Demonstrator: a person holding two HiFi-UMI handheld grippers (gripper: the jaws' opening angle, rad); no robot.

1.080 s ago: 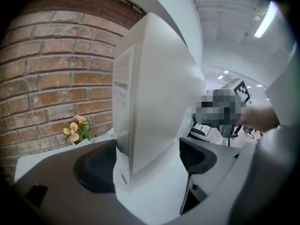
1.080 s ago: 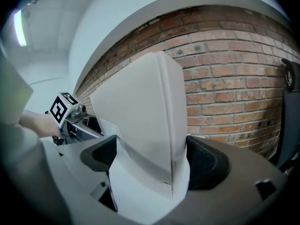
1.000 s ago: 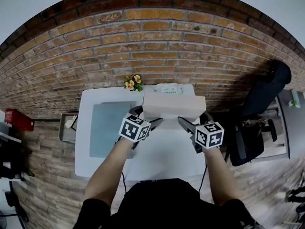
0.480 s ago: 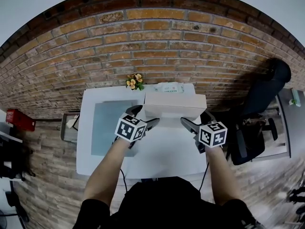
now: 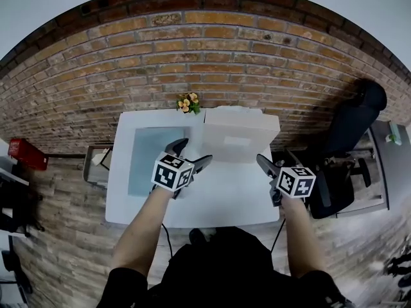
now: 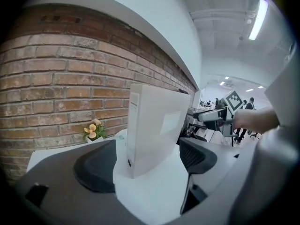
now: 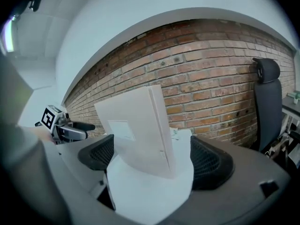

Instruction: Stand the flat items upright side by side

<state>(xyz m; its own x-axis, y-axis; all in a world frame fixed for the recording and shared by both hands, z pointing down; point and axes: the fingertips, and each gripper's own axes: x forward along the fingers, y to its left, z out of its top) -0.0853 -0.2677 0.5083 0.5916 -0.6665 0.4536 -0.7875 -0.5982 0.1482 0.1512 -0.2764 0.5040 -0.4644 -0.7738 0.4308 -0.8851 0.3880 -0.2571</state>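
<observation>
A white binder-like box (image 5: 237, 136) stands upright near the back of the white table (image 5: 218, 201). It shows ahead of the jaws in the left gripper view (image 6: 154, 125) and the right gripper view (image 7: 138, 125). A flat grey item (image 5: 146, 162) lies on the table's left half. My left gripper (image 5: 194, 153) is open, off the box's near left corner, with nothing between its pads (image 6: 96, 165). My right gripper (image 5: 273, 165) is near the box's right corner; its jaws have just been opening and nothing is between them (image 7: 152, 161).
A small pot of yellow flowers (image 5: 188, 102) sits at the table's back edge against the brick wall. A black office chair (image 5: 350, 133) stands to the right of the table. A red object (image 5: 26, 154) lies on the floor at far left.
Both grippers have drawn back from the sides of the white box toward the person. The box stays standing on the table.
</observation>
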